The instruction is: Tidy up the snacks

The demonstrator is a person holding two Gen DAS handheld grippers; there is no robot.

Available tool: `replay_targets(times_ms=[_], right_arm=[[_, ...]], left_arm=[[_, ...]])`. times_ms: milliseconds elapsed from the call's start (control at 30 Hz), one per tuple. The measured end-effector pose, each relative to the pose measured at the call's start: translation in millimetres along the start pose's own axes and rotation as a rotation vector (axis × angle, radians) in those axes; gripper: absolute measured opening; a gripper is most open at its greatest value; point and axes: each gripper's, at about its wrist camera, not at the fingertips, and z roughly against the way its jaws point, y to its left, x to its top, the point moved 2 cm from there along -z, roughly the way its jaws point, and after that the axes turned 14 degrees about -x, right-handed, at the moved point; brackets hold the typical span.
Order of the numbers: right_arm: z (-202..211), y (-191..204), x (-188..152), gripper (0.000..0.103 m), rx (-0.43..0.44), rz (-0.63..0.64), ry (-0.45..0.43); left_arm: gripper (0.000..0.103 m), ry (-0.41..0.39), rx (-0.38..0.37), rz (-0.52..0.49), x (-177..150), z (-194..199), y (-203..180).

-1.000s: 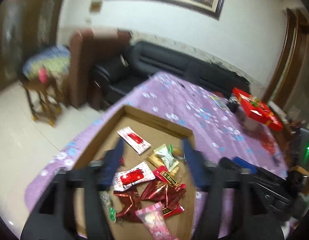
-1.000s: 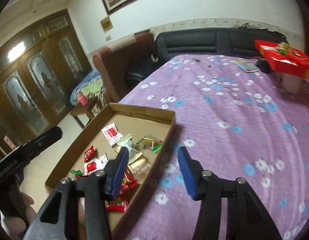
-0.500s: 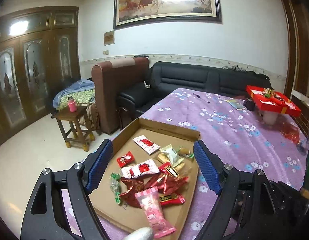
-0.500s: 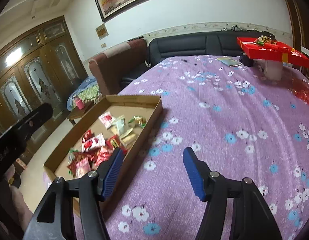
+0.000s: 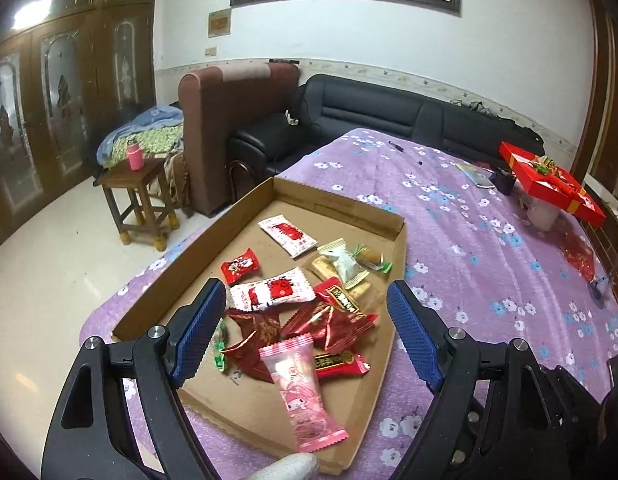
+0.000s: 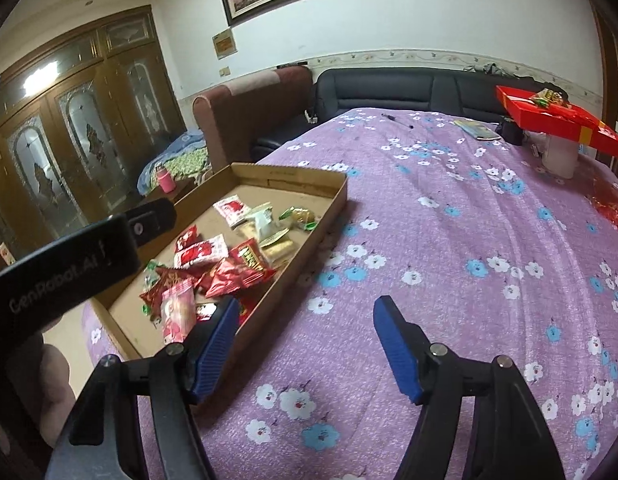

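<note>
A shallow cardboard tray (image 5: 341,204) (image 6: 333,200) lies on the purple flowered tablecloth and holds several wrapped snacks. Among them are a pink packet (image 5: 301,392) (image 6: 177,312) at the near end, crumpled red foil wrappers (image 5: 329,324), red-and-white packets (image 5: 273,290) and pale biscuit packs (image 5: 345,266). My left gripper (image 5: 305,336) hovers open above the tray's near end, nothing between its blue pads. My right gripper (image 6: 305,344) is over the cloth beside the tray's right wall, its jaws opening and empty. The left gripper's black body (image 6: 69,264) shows at the left of the right wrist view.
A red gift box (image 5: 549,184) (image 6: 557,120) with snacks on it stands on a white stand at the far right of the table. A booklet (image 6: 475,130) and a pen (image 5: 397,146) lie near the far edge. Beyond are a black sofa (image 5: 389,116), a brown armchair and a wooden stool (image 5: 137,200).
Both views have pulled back and swung, so the tray sits lower and more fully in view. The right gripper's pads stand wider apart than before. The left view has sharpened from blur.
</note>
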Motion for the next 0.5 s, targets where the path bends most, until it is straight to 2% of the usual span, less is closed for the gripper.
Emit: replay_targets(times_ms=[500], right_arm=[[-9,21,-6,0.075,-0.013,0.052,0.037]], left_arm=[[0.083,0.024,0.018,0.046,-8,-10,25]])
